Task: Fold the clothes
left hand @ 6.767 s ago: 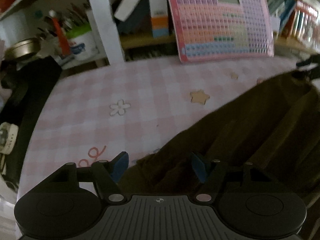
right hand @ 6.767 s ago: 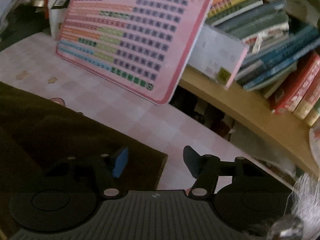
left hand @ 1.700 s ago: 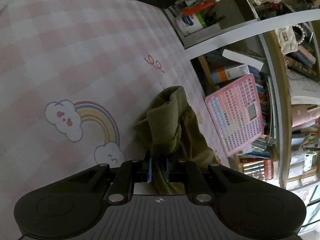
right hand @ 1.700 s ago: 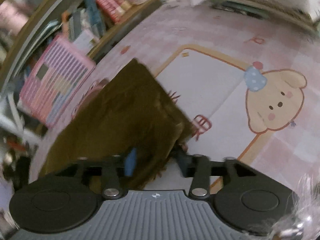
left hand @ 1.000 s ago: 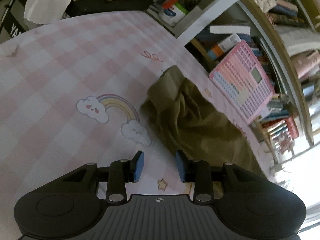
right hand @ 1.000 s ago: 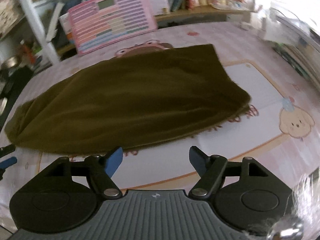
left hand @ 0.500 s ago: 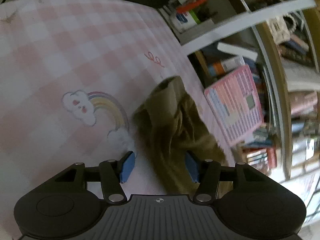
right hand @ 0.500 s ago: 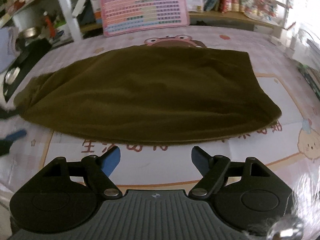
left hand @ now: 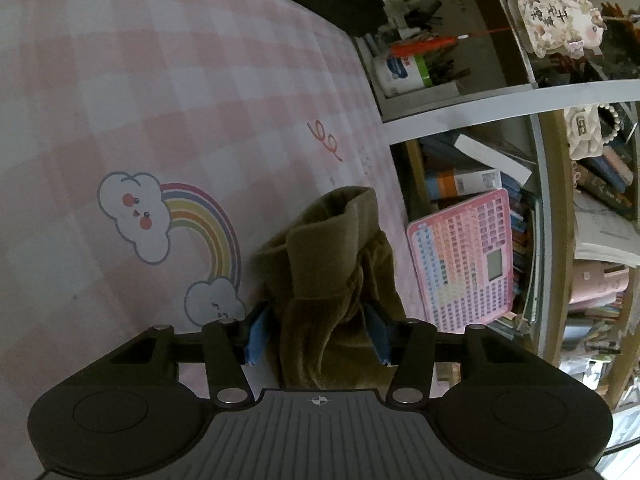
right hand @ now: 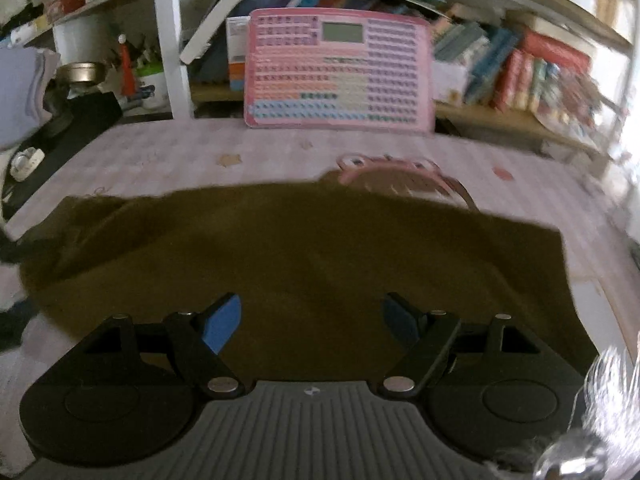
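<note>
**While the garment lies across the desk, one tool straddles its end and the other hangs spread over its middle**

Where the olive-brown garment [left hand: 332, 248] bunches up at one end, I have my left tool [left hand: 316, 332] set astride it. The tool's jaws stand about half apart and have just been closing; the rumpled cloth stands up between them and fills nearly all the gap. One blue pad [left hand: 378, 336] lies against the fabric; the other sits just beside it, so I would not call this a pinch. That end folds over itself in a thick roll beside the rainbow print [left hand: 200, 224] on the pink checked desk [left hand: 160, 80].

From my right tool [right hand: 316, 320] the garment [right hand: 320, 240] runs as one long dark band from side to side over the desk [right hand: 160, 152]. It lies mostly flat, with a few creases toward its left end; its far edge covers part of a pink cartoon figure printed on the cover. The right tool's jaws are spread wide above the near part of the cloth and grip nothing; this view is somewhat blurred.

Behind the garment a pink board [right hand: 340, 72] of small keys leans against the shelf [right hand: 500, 116]; books stand in a row to its right.
</note>
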{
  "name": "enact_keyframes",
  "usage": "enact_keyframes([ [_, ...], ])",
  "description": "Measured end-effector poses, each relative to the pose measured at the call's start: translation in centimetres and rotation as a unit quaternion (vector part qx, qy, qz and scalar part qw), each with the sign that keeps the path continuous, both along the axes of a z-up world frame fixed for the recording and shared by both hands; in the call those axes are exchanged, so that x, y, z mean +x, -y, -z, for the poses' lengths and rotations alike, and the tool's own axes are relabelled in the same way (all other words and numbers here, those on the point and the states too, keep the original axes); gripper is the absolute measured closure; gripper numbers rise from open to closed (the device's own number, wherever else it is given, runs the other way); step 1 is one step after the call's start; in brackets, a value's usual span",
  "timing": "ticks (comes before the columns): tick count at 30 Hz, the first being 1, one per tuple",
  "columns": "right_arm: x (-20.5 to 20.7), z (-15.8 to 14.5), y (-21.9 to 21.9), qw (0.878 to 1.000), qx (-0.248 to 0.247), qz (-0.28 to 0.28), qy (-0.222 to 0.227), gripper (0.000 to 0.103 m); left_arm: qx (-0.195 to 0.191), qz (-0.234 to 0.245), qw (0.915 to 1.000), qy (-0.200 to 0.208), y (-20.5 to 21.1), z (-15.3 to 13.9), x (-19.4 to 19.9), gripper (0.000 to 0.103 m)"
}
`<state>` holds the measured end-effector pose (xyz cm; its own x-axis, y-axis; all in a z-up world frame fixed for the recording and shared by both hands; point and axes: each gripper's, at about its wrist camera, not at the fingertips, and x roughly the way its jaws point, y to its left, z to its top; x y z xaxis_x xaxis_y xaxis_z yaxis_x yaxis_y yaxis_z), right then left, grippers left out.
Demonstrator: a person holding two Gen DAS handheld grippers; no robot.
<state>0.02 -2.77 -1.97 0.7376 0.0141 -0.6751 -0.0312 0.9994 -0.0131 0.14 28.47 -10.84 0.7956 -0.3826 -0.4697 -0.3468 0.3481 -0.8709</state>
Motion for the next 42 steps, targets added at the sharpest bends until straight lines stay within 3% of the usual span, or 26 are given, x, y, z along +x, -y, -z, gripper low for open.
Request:
enact_keyframes([
  [5,4.8,1.2,-1.9,1.0,-0.012,0.002,-0.003,0.026,0.008,0.005,1.0,0.002,0.1,-0.1,0.0,0.052],
  [12,8.3,2.8,-3.7,0.999,-0.037,-0.019,-0.006,0.026,0.018,0.008,0.9998,0.007,0.4,-0.1,-0.1,0.052],
  [17,8.4,2.1,-3.9,0.998,-0.034,0.002,0.061,0.028,0.018,0.007,0.9998,0.006,0.4,-0.2,-0.1,0.052],
  [22,10.2,3.4,-5.4,0.998,-0.057,-0.019,0.013,0.026,0.018,0.007,0.9998,0.006,0.4,-0.1,0.0,0.052],
  [27,9.2,3.7,-6.1,0.997,-0.073,-0.03,0.006,0.025,0.018,0.006,0.9998,0.006,0.5,-0.1,0.0,0.052],
  [34,2.0,3.1,-6.7,0.997,-0.061,-0.054,-0.014,0.025,0.012,-0.005,0.9999,0.002,0.7,-0.1,0.1,0.052],
  [38,-0.3,3.5,-7.4,0.995,-0.079,-0.063,-0.01,0.026,0.0,-0.024,0.9996,-0.012,0.9,-0.1,0.1,0.055],
  [42,-0.5,3.6,-7.7,0.993,-0.094,-0.077,-0.008,0.026,0.013,-0.033,0.999,-0.025,1.4,-0.1,0.3,0.07],
])
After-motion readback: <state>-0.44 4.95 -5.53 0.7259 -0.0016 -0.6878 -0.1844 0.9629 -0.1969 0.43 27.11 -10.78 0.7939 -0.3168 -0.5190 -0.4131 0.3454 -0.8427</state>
